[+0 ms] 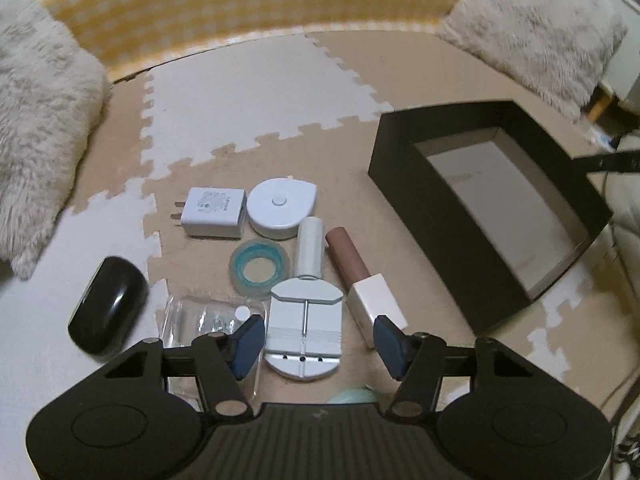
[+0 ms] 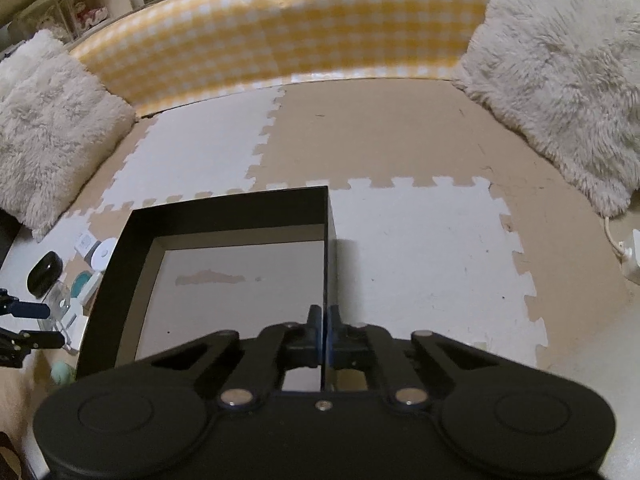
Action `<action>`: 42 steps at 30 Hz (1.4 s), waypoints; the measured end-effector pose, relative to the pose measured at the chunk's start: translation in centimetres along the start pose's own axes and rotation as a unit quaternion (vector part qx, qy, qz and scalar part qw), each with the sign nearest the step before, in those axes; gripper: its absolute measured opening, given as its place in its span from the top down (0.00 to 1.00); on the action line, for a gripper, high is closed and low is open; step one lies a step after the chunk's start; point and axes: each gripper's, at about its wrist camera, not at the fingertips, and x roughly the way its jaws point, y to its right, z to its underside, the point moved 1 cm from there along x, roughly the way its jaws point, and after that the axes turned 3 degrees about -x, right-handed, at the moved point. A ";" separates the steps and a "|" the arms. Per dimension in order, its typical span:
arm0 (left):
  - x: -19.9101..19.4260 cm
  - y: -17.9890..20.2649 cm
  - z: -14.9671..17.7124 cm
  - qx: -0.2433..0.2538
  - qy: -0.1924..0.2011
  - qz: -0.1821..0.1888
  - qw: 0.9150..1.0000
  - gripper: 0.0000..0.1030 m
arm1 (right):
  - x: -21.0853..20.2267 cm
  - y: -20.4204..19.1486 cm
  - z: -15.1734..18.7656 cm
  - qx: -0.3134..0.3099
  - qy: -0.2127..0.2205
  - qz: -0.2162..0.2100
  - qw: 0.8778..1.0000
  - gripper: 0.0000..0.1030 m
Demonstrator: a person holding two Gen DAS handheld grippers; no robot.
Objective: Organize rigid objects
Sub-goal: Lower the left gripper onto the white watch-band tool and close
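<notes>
My left gripper (image 1: 318, 338) is open, its blue pads either side of a white watch-link tool (image 1: 304, 334) on the floor mat. Around it lie a clear plastic case (image 1: 208, 320), a black oval case (image 1: 108, 306), a teal tape roll (image 1: 258, 266), a white charger plug (image 1: 212, 212), a round white device (image 1: 282, 202), a white cylinder (image 1: 309, 250) and a brown tube with white cap (image 1: 362, 280). A black open box (image 1: 492, 208) stands to the right. My right gripper (image 2: 325, 330) is shut on the right wall of the black box (image 2: 327, 264).
Fluffy cushions (image 1: 36, 120) (image 2: 560, 80) flank a yellow checked bolster (image 2: 280, 28) at the back. A mint-green object (image 1: 352, 396) lies just under my left gripper. A white power strip and cable (image 2: 630, 256) lie far right. The floor is puzzle foam mat (image 2: 420, 248).
</notes>
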 end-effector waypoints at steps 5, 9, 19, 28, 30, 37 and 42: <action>0.6 -0.1 -0.7 -0.003 0.010 0.009 1.000 0.41 | 0.1 -0.2 0.0 -0.002 -0.002 0.003 1.000 0.97; 1.1 -0.4 -1.2 -0.008 0.022 0.020 1.000 0.41 | 0.2 0.0 0.0 0.001 -0.002 0.001 1.000 0.97; 1.5 -1.2 -0.7 0.011 -0.015 0.014 1.000 0.61 | 0.3 0.0 0.0 0.005 -0.003 -0.002 1.000 0.97; 2.7 0.4 -1.0 0.068 0.001 -0.026 0.997 0.54 | 0.3 0.0 0.1 0.004 -0.004 0.000 1.000 0.97; 3.2 0.6 -0.8 0.078 -0.017 -0.028 0.996 0.53 | 0.3 -0.1 0.1 0.003 -0.003 0.002 1.000 0.97; 3.2 0.0 -0.9 0.032 -0.032 -0.022 0.999 0.54 | 0.3 -0.1 0.1 0.004 -0.004 0.001 1.000 0.97; 2.1 -0.8 -1.1 -0.041 -0.041 -0.018 0.998 0.54 | 0.3 0.2 0.0 0.011 -0.005 -0.005 1.000 0.97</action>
